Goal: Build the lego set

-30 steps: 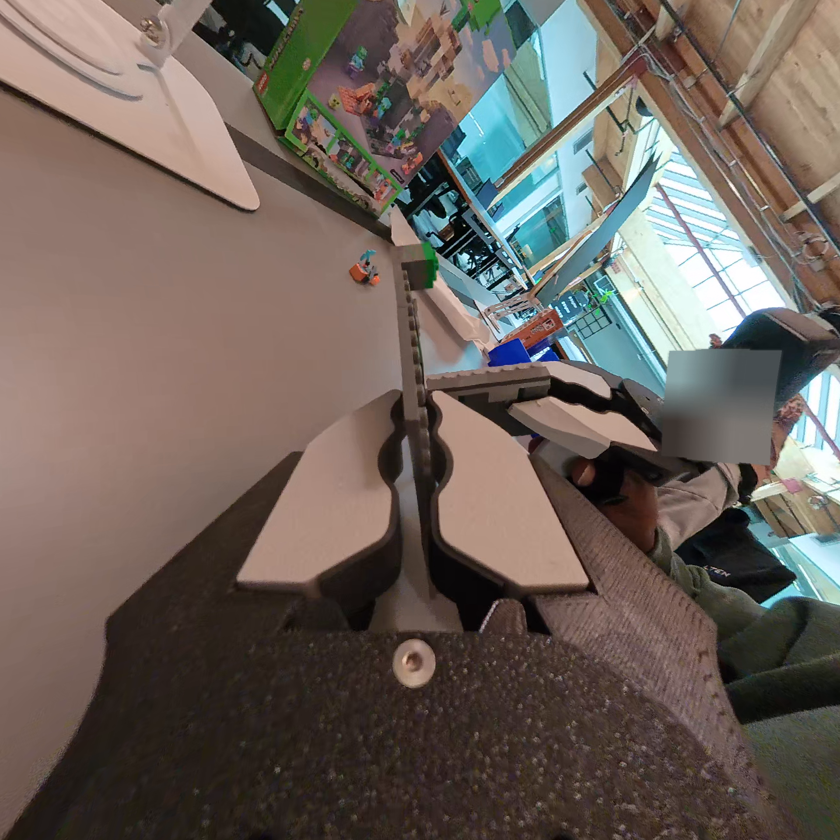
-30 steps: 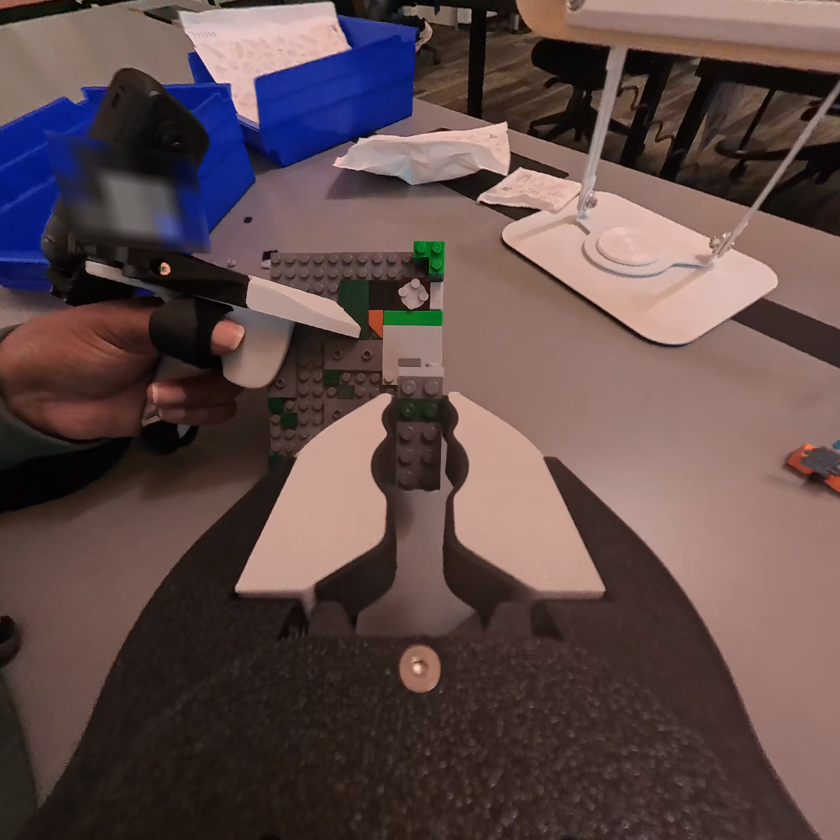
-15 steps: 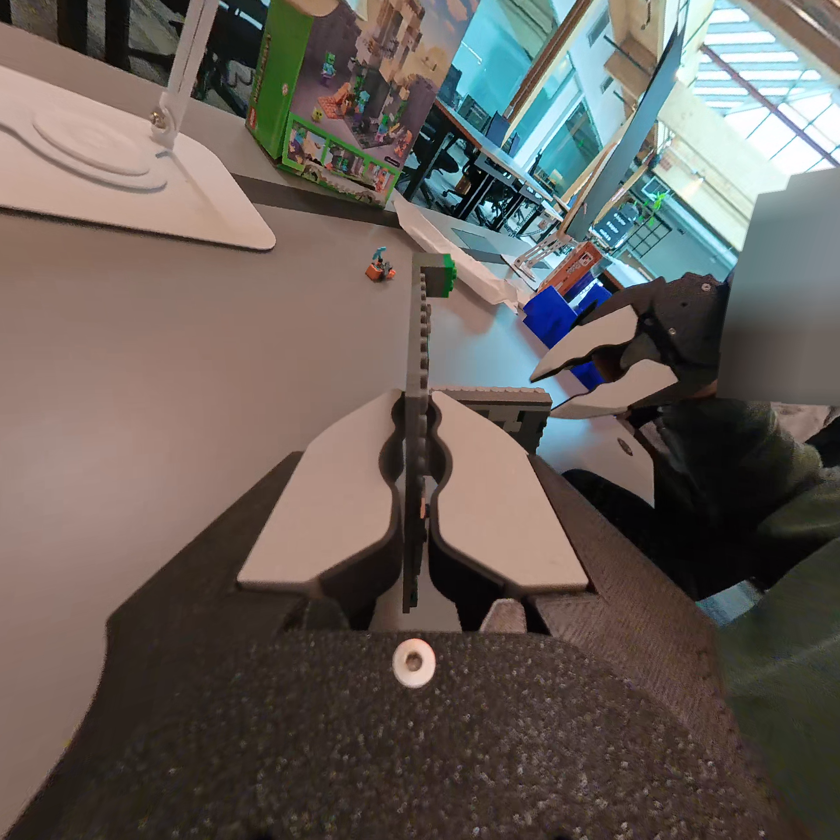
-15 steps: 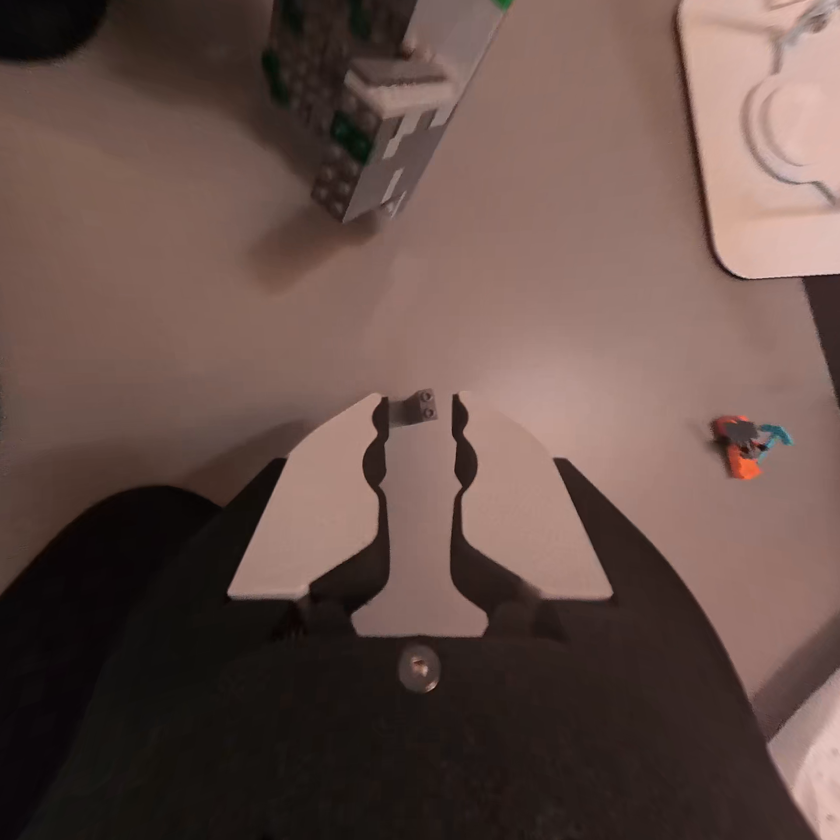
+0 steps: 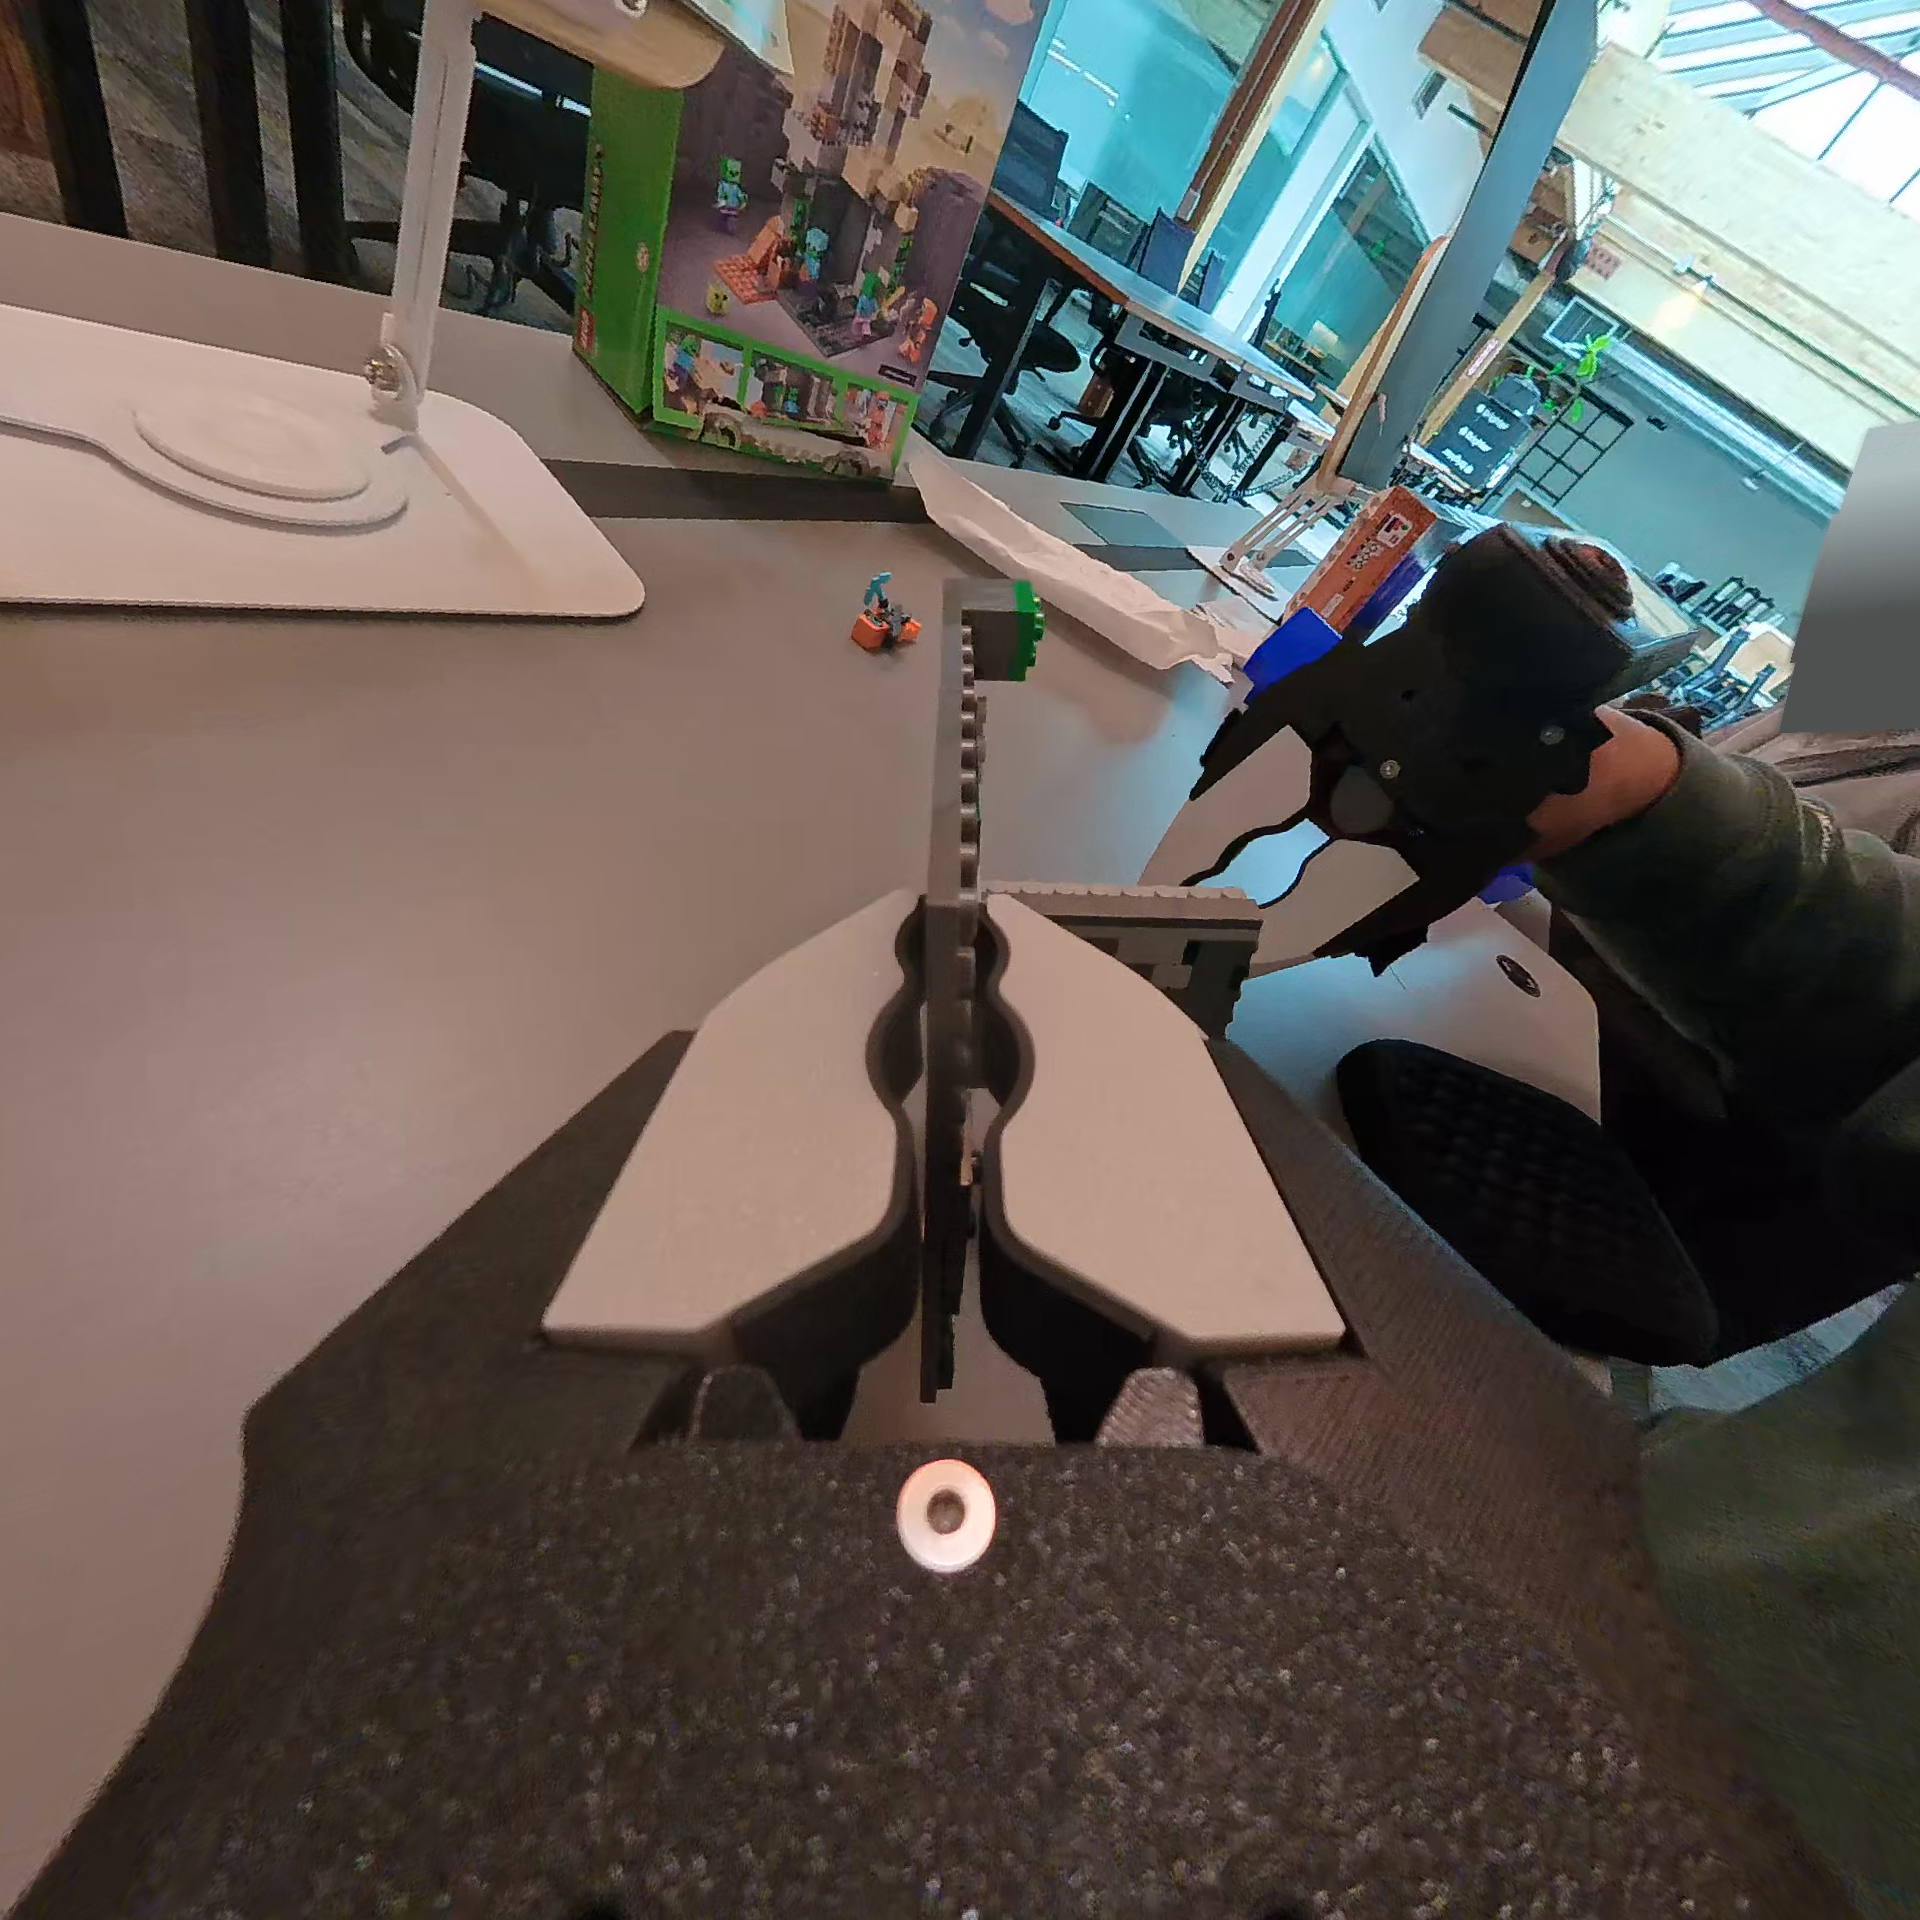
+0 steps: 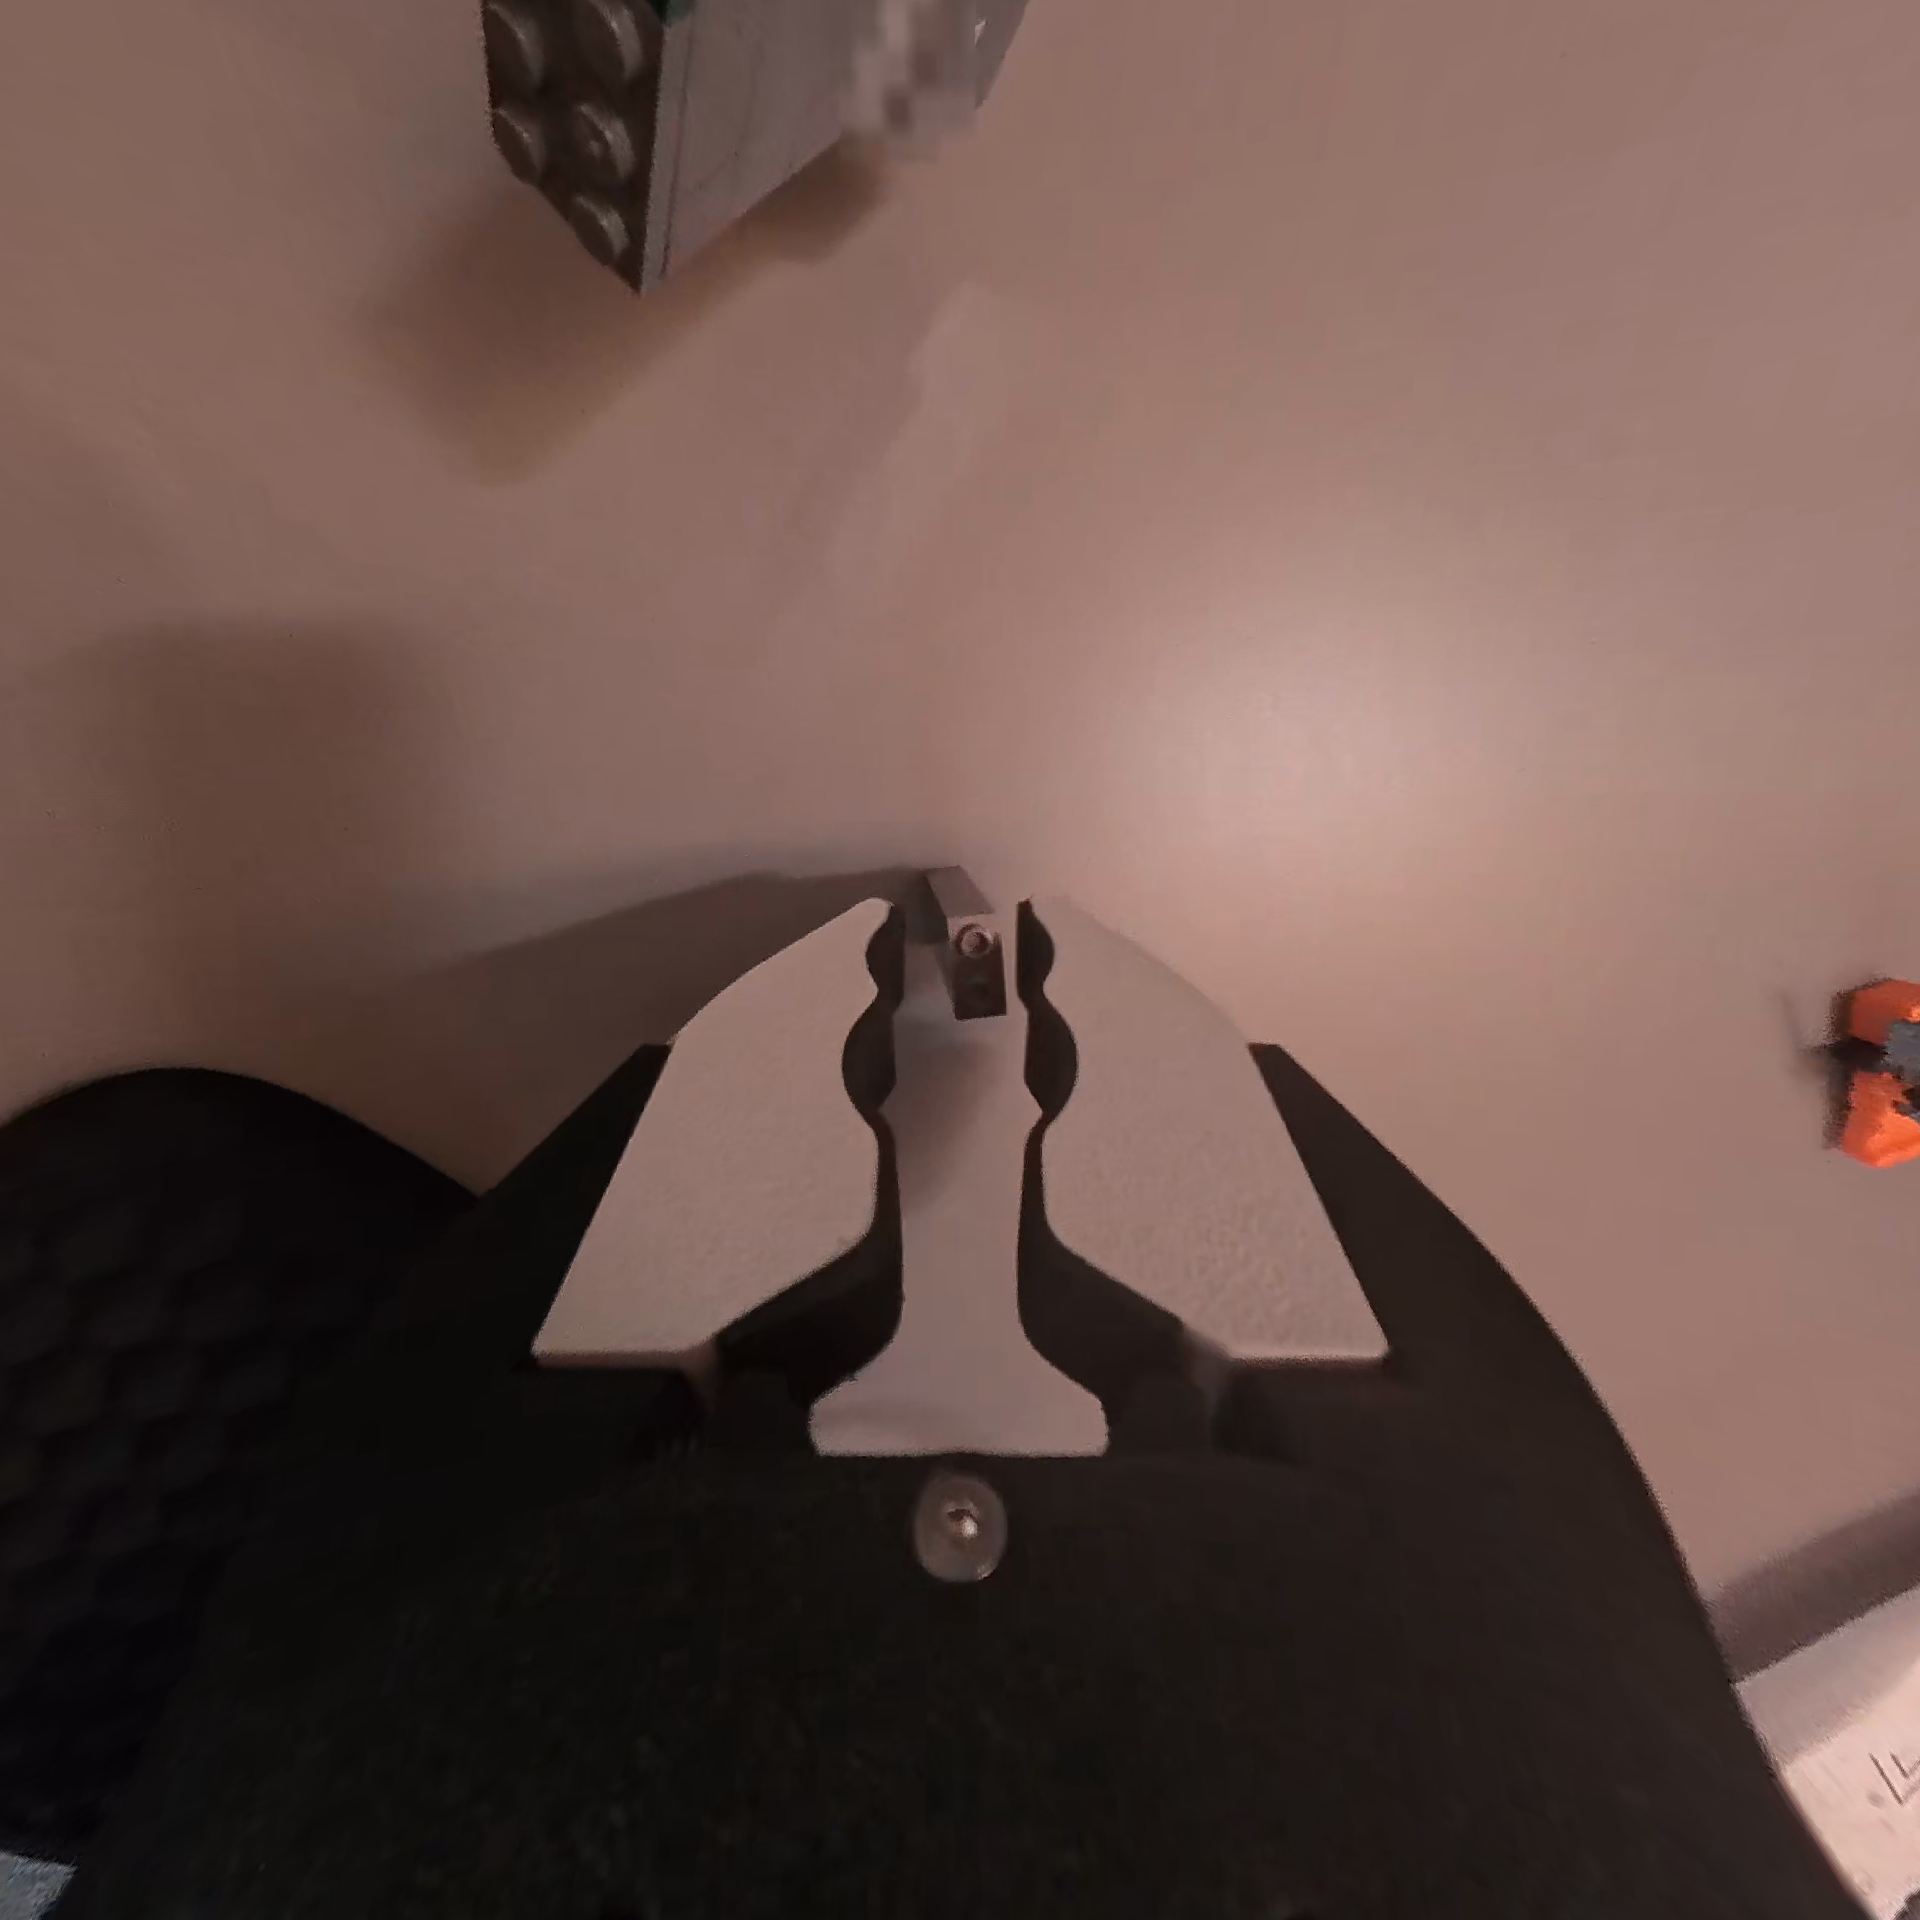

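My left gripper is shut on the edge of a grey lego baseplate, held upright and seen edge-on. A green brick sits at its far end, and a grey block sticks out from its right face. That block also shows blurred at the top of the right wrist view. My right gripper is open and points down at the table. A small grey brick lies between its fingertips, closer to the right finger. The right gripper also shows in the left wrist view, to the right of the plate.
A small orange and blue lego piece lies on the grey table; it also shows at the right edge of the right wrist view. A white lamp base, the set's box, crumpled white paper and a blue bin stand farther back.
My right gripper let go of the grey block on the plate, swung down to the table and now straddles a small grey brick. The left gripper turned level, still holding the plate.
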Motion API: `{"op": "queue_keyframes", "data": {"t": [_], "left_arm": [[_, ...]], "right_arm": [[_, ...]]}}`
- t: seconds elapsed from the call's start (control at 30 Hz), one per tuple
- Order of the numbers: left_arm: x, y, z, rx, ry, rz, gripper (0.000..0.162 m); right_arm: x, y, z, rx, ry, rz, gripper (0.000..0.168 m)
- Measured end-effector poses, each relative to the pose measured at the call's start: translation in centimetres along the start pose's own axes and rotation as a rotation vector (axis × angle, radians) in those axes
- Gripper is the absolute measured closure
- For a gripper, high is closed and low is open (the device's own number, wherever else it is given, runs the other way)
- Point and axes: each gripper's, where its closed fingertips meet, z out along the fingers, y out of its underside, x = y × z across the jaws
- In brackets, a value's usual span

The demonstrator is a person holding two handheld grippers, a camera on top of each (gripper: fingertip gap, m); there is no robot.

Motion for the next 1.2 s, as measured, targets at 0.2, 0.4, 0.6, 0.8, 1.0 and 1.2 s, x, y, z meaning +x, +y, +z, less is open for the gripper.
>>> {"op": "queue_keyframes", "data": {"t": [0.2,0.4,0.6,0.8,1.0,1.2], "left_arm": [[0.0,0.1,0.1,0.001,-0.012,0.016,0.156],[-0.2,-0.3,-0.2,0.039,-0.049,0.029,0.156],[0.2,-1.0,-0.3,0.096,-0.103,0.080,0.156],[2.1,-1.7,-0.4,0.135,-0.121,0.178,0.156],[3.3,-1.9,-0.6,0.154,-0.113,0.213,0.156],[4.2,-2.2,-0.5,0.174,-0.111,0.243,0.156]], "right_arm": [[0.2,0.3,-0.1,-0.015,0.036,-0.027,0.161],[2.4,-4.9,-4.7,0.463,0.167,0.217,0.161],[3.0,-10.4,-11.5,1.008,0.352,0.422,0.161],[1.7,-13.7,-13.0,1.158,0.400,0.435,0.161],[1.3,-15.1,-13.1,1.176,0.438,0.407,0.161],[1.5,-15.3,-12.9,1.171,0.466,0.405,0.161]]}}
